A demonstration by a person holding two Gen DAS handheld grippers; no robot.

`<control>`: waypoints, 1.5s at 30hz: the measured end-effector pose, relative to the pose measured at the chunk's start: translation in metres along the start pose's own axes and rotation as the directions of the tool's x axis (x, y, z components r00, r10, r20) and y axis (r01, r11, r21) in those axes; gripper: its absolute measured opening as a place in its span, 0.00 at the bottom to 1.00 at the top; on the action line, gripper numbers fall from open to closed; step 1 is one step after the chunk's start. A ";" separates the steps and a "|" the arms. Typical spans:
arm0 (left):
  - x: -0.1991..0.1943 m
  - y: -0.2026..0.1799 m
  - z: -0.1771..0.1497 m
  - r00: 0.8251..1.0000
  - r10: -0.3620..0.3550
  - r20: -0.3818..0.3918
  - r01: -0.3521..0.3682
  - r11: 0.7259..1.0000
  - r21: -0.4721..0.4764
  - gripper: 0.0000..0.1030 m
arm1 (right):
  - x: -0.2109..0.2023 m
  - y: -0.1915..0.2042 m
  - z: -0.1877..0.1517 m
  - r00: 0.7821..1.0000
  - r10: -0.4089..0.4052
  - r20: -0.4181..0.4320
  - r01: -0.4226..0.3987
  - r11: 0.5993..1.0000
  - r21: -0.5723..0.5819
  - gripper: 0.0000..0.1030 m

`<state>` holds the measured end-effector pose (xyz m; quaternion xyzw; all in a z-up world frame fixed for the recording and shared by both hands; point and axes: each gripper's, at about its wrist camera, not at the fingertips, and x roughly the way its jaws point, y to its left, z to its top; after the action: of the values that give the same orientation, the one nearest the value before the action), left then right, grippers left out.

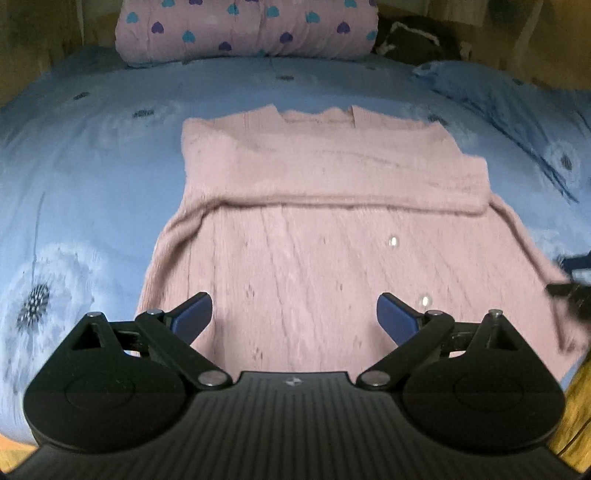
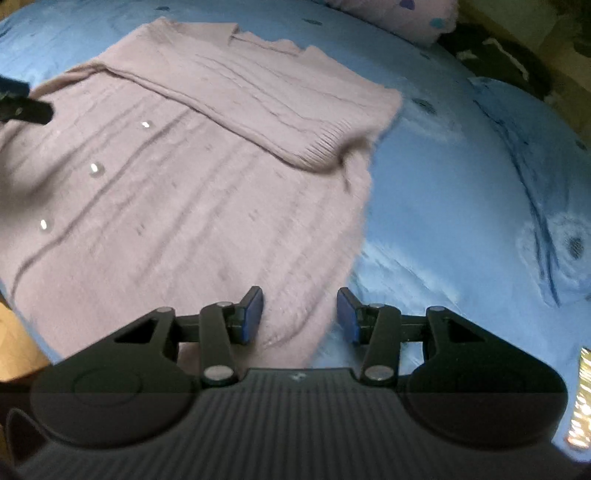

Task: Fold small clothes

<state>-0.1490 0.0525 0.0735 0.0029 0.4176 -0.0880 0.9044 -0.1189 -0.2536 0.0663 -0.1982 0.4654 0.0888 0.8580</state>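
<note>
Left wrist view: the left gripper (image 1: pixel 294 317) hangs with jaws spread wide and empty above the pink cardigan (image 1: pixel 314 236), which lies flat ahead on the blue bedspread (image 1: pixel 92 166), one sleeve folded across. Beyond the right gripper's (image 2: pixel 300 314) moderately parted, empty jaws lies the cardigan's hem edge.

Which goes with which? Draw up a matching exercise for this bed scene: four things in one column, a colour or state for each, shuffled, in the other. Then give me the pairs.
Things:
1. cardigan
2. bedsheet
3. rolled quilt
4. left hand-held gripper

Descriptions:
A. blue with dandelion prints
B. open, above the lower part of the knit
C. pink knit with small buttons, sleeve folded across the chest
D. pink with heart prints, at the far end of the bed

Pairs: 1-C, 2-A, 3-D, 4-B
</note>
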 end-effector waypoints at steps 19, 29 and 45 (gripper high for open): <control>-0.043 -0.030 -0.057 1.000 0.026 -0.001 -0.025 0.971 0.236 0.95 | -0.067 -0.009 -0.029 0.990 -0.072 0.119 0.066 0.996 0.058 0.46; -0.066 -0.045 -0.091 0.999 0.036 0.008 -0.036 0.923 0.383 0.96 | -0.074 0.071 -0.044 0.966 0.167 0.196 -0.156 0.985 -0.069 0.47; -0.048 -0.041 -0.096 0.987 0.139 0.082 -0.160 0.904 0.395 0.96 | -0.052 0.105 -0.064 0.972 0.038 0.230 0.004 0.983 -0.181 0.49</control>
<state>-0.2589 0.0273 0.0502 0.2177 0.3658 -0.1021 0.8991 -0.2315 -0.1838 0.0511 -0.2592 0.3536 0.1606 0.8843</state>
